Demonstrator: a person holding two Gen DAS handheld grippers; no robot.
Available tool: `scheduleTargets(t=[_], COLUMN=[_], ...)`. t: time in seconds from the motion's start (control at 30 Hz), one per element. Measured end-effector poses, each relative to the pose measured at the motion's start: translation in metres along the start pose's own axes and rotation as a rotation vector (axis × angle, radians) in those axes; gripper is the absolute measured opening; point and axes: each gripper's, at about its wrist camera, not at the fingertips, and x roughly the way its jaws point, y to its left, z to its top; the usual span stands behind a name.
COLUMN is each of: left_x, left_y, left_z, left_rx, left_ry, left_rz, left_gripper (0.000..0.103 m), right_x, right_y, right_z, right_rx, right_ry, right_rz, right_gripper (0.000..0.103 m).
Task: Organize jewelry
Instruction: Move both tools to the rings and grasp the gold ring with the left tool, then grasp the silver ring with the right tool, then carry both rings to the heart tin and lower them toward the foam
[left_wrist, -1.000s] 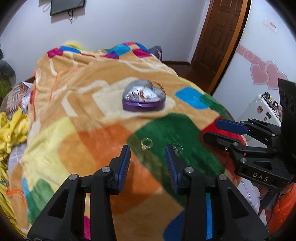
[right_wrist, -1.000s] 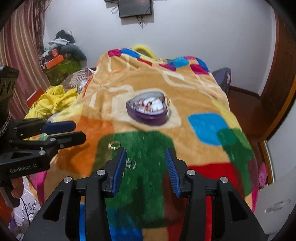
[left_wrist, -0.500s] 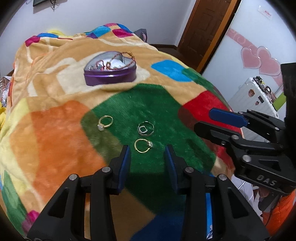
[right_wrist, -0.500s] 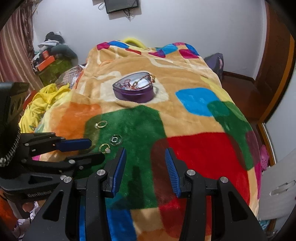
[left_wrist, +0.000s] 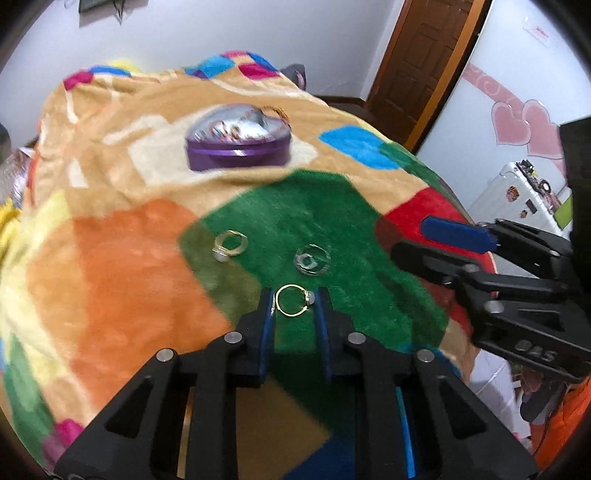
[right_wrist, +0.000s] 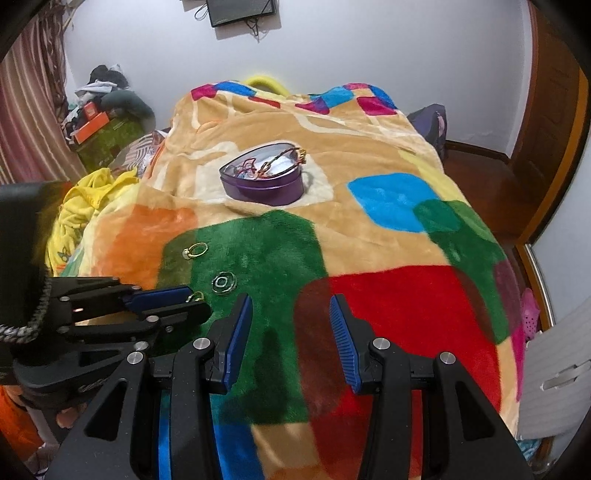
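Observation:
Three rings lie on the green patch of the blanket. A gold ring (left_wrist: 293, 305) sits between the tips of my left gripper (left_wrist: 294, 302), whose jaws stand narrowed around it; whether they touch it is unclear. A silver ring (left_wrist: 312, 259) lies just beyond, and a gold ring with a stone (left_wrist: 229, 244) lies to the left. A purple heart-shaped tin (left_wrist: 239, 143) holding jewelry stands farther back. In the right wrist view, my right gripper (right_wrist: 291, 306) is open and empty above the blanket; the tin (right_wrist: 264, 180), the silver ring (right_wrist: 222, 283) and the stone ring (right_wrist: 195, 250) show.
The colourful blanket (right_wrist: 388, 258) covers the bed and falls away at the right edge. Yellow clothes (right_wrist: 85, 199) and clutter lie left of the bed. A wooden door (left_wrist: 417, 62) and a white cabinet (left_wrist: 517, 199) stand to the right.
My left gripper has moved forward and down onto the near gold ring and its jaws have narrowed around it. My right gripper has stayed open, nearly still.

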Motion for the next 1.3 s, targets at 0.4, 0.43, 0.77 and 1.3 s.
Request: scheduleTargets(t=[0.4, 0.43, 0.77, 1.3], left_x=[-0.022, -0.023, -0.021, -0.047], left_y=[0.039, 0.039, 0.028, 0.03], left_z=[-0.005, -0.006, 0.001, 0.047], left_rx=[-0.08, -0.079, -0.055, -0.039], left_ry=[-0.035, -0.035, -0.054, -0.177], left_rz=[0.031, 0.03, 0.032, 0.031], left_gripper=[0.021, 0.021, 0.021, 0.021], right_x=[0.039, 0.038, 0.029, -0.006], right_y=[0.032, 0.032, 0.029, 0.017], right_z=[0.003, 0.003, 0.008, 0.05], right_rx=[-0.064, -0.071, -0.077, -0.023], right_ry=[0.063, 0.057, 0.023, -0.134], right_rz=[0.067, 0.067, 0.076, 0.063], right_gripper=[0.04, 0.04, 0.018, 0.019])
